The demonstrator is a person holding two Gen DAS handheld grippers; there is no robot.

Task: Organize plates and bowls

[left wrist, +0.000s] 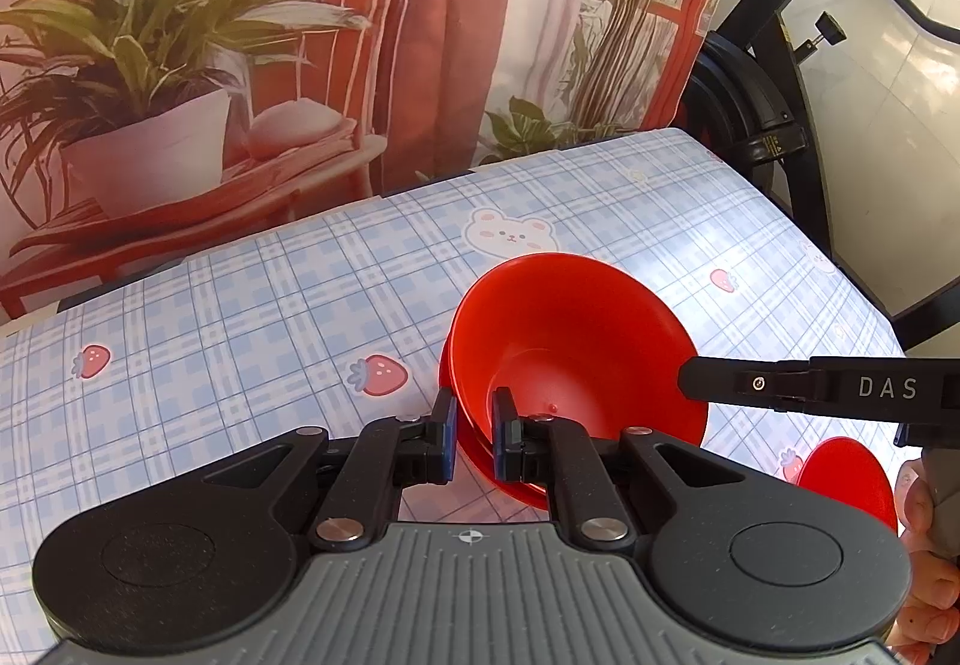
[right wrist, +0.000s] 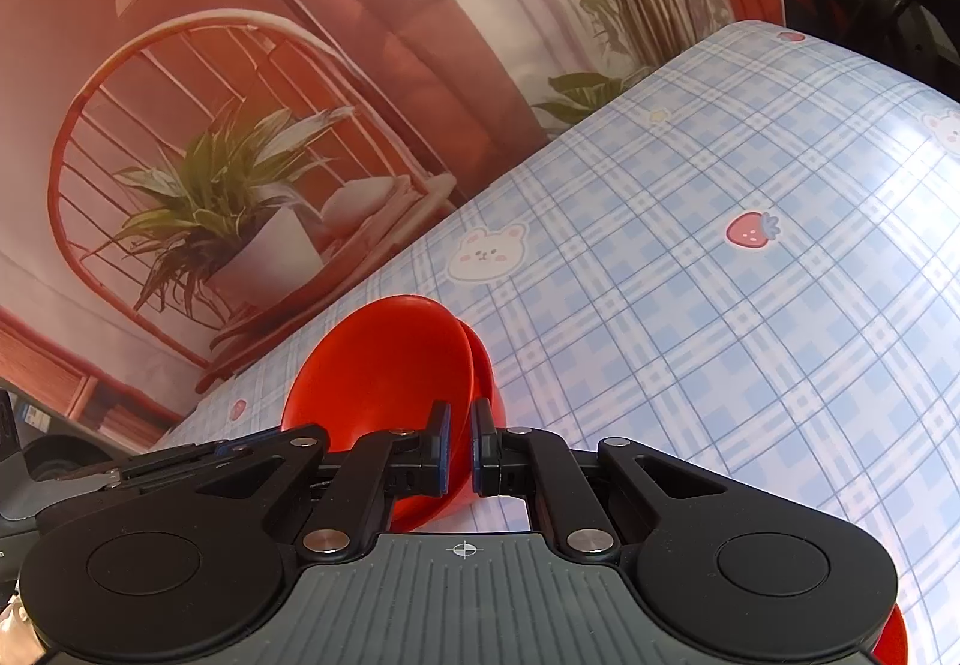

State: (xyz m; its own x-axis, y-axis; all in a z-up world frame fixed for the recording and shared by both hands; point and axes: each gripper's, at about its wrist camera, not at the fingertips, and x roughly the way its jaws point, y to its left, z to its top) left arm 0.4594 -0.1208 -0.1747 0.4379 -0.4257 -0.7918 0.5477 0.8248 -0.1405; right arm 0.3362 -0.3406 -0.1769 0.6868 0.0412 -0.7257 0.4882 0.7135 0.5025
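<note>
On checked vinyl cloth [left wrist: 252, 305], both grippers [left wrist: 474, 434] [right wrist: 461, 443] pinch a glossy red bowl's [left wrist: 558, 329] rim

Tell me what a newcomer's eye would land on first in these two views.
First, the red bowl, tilted over a second red dish just beneath it, near the middle of the blue plaid tablecloth. The left gripper is shut on its near rim and the right gripper on the opposite rim. Behind the table hangs an orange backdrop printed with a potted plant.
</note>
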